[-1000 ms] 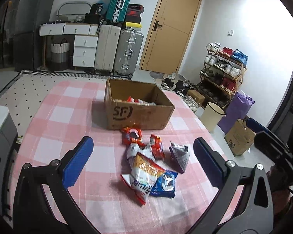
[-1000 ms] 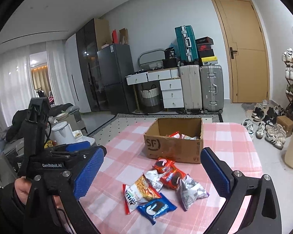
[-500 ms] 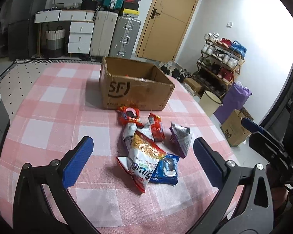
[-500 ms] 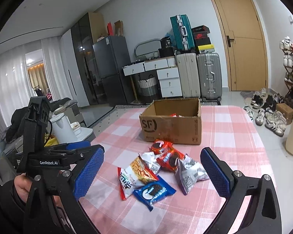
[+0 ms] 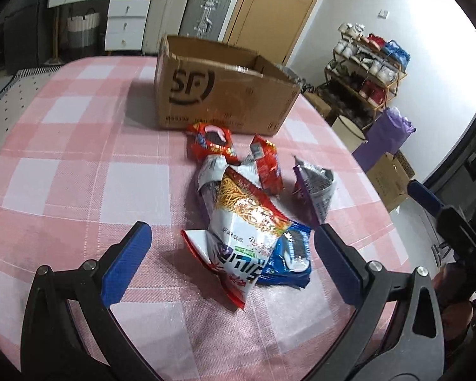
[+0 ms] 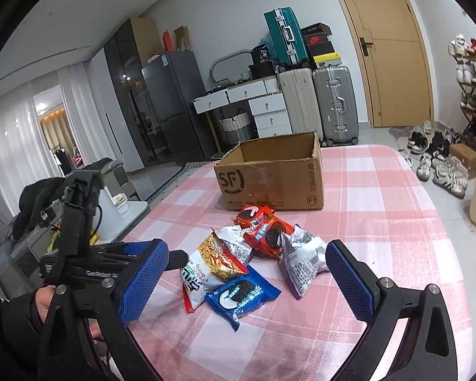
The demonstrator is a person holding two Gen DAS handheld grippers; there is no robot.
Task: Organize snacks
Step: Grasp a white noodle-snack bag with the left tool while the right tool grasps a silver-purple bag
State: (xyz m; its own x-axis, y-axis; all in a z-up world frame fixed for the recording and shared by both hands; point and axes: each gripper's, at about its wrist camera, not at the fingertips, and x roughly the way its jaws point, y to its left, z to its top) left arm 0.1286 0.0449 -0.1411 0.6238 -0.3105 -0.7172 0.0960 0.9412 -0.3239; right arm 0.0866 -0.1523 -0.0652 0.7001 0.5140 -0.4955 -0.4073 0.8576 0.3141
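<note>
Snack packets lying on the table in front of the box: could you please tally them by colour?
red packets: 2
silver packets: 2
blue packet: 1
white noodle bag: 1
Total: 6

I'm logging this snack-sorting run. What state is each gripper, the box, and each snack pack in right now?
left gripper: open, empty, over the pile
right gripper: open, empty
cardboard box: open-topped, upright on the table
noodle snack bag: lying on the table, overlapping the blue pack
blue Oreo pack: lying flat
red Oreo packs: lying before the box
silver-purple bag: lying crumpled
</note>
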